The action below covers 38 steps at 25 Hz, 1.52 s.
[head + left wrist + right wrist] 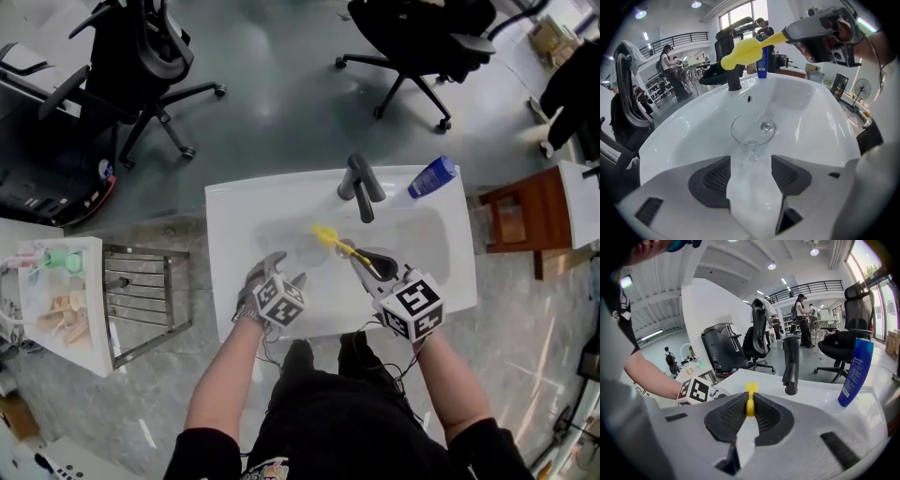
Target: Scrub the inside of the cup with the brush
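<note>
Sink (234, 216) first: white, wide, dead centre under the head camera. Carried a black faucet (361, 187) on its back rim and a blue bottle (431, 176) just right of that, at the far corner. Stood on a grey floor, with black office chairs (141, 56) well behind and a metal rack (141, 291) off to the left side.

Then the left gripper (286, 267). Reached in over the near rim, low in the basin. Showed its fingers (710, 180) spread wide in the left gripper view. Gripped nothing, with only white basin between the pads.

Over to the right gripper (367, 265). Hung above the middle of the basin, higher than its partner and angled towards the faucet. Had its fingers (724, 416) pressed together on the brush (330, 239), pinching the thin yellow handle right at the pad tips. Left no gap beyond the handle's own width.

Now the cup (752, 130), clear and stemmed. Sat down in the basin just ahead of the left fingertips, stem end about level with them, touching neither pad as far as could be seen. Could not call its exact tilt through the glass.

Lastly the brush's yellow head. Poked out above and beyond the cup, near the faucet, outside the bowl and clear of the rim.
</note>
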{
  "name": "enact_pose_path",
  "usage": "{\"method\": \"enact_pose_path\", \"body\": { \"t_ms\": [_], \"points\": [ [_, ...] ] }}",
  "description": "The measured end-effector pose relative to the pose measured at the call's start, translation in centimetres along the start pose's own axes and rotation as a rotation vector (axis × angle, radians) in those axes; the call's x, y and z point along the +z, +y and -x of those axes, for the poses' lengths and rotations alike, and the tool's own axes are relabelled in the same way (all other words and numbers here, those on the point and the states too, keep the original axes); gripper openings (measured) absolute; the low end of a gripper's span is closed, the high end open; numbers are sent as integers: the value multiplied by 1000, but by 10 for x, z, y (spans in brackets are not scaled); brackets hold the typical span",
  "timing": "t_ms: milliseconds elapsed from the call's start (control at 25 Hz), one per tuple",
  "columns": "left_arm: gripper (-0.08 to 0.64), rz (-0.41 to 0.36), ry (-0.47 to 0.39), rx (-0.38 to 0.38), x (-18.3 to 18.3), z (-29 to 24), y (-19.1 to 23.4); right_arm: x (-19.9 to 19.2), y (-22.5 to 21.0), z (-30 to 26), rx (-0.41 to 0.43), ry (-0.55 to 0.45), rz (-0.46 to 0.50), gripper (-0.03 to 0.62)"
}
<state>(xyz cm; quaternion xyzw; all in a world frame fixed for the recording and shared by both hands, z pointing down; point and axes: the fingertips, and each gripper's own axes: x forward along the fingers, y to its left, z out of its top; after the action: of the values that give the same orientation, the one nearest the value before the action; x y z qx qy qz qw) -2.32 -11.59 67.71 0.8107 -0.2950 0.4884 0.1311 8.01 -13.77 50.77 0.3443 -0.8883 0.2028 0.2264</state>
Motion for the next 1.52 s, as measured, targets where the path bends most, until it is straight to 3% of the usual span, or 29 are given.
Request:
{"method": "enact_pose_path", "body": {
  "t_ms": [280,520,680,1280,1520],
  "points": [
    [249,1,11,-1,0,-12,3,-14,-7,-5,12,32,-26,35],
    [104,10,-2,20,1,-16,6,-22,-10,-7,22,45,-41,35],
    [52,15,-13,13,1,-17,4,-27,-10,-7,26,60,-42,35],
    [48,-3,-57,16,7,-15,-2,-48,-7,-17,40,135,-29,35],
    [48,-6,-100,10,15,-11,-4,-53,-2,-21,74,202,43,35]
  ]
}}
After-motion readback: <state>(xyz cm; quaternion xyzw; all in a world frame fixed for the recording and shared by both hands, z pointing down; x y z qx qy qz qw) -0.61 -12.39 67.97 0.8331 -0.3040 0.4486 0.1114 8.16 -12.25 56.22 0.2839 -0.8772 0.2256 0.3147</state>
